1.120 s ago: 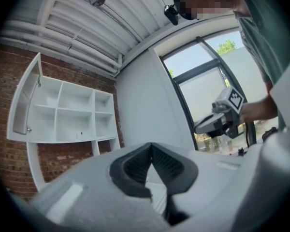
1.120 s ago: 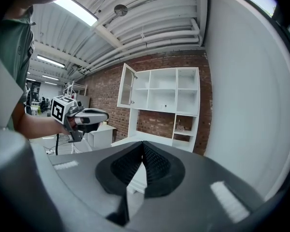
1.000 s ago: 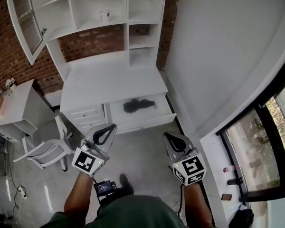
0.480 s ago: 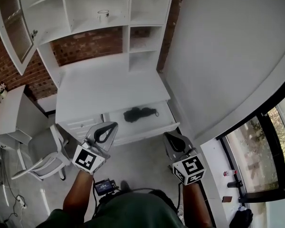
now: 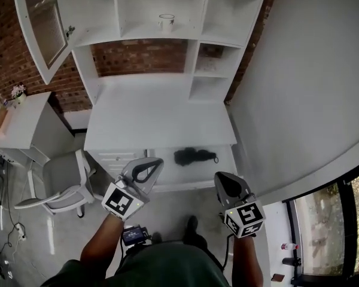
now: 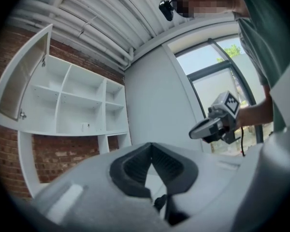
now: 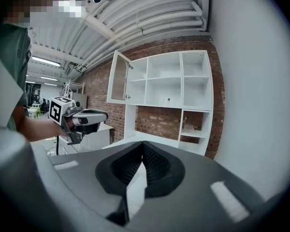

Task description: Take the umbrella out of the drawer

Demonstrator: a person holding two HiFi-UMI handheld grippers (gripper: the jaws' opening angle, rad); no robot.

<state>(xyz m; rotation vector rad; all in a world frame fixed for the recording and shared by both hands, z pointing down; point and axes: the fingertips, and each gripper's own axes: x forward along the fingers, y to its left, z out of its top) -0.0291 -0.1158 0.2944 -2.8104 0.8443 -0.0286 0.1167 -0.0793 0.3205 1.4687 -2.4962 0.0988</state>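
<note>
well, over on the far left a small potted plant (image 5: 15,92) sits on a low white side surface (image 5: 24,121). next to it a grey office chair (image 5: 60,181) stands on the pale floor. above them the glass-fronted cabinet door (image 5: 45,20) of the white shelf unit hangs open against the red brick wall (image 5: 140,55). the left tool (image 5: 158,162) is held out about level in front of the desk's lower edge. its jaws are closed tip to tip, with nothing caught in them. up on a middle shelf stands a small white cup (image 5: 166,21), and below the shelves spreads the broad white surface (image 5: 155,115). the black folded umbrella (image 5: 194,156) lies inside the open white drawer (image 5: 194,177) just under that surface, about in the drawer's middle. it sits between the two tools and apart from both. the right tool (image 5: 220,178) tips slightly downward near the drawer's right front corner, its jaws pressed together and empty too. further right run a plain white wall (image 5: 311,70) and a dark-framed window (image 5: 341,202).
</note>
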